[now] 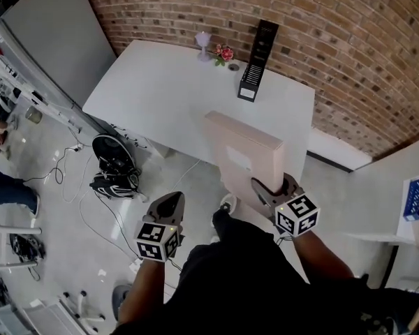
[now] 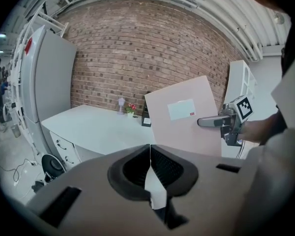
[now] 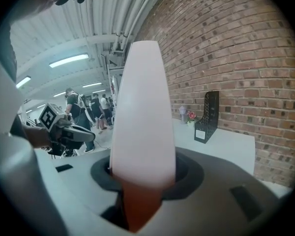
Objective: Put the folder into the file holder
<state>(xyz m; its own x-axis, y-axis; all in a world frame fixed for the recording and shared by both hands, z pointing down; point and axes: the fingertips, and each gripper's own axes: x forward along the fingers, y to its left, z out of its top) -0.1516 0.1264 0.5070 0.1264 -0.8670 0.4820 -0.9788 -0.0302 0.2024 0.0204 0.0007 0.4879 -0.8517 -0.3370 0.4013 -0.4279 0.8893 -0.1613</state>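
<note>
A thick beige folder [image 1: 243, 153] stands upright in my right gripper [image 1: 264, 188], which is shut on its lower edge; it hangs over the table's near edge. In the right gripper view the folder [image 3: 142, 112] rises straight out of the jaws and hides much of the scene. The left gripper view shows its face with a white label [image 2: 183, 116]. The black file holder [image 1: 255, 63] stands upright at the far side of the white table [image 1: 160, 93], also visible as file holder [image 3: 207, 116]. My left gripper [image 1: 170, 201] hovers over the floor, left of the folder, shut and empty.
A small vase [image 1: 203, 45] and pink flowers [image 1: 224, 53] stand left of the file holder by the brick wall. Under the table's near left corner lie a black round object [image 1: 111, 155] and cables. A white cabinet [image 1: 398, 194] is at right. People stand in the background.
</note>
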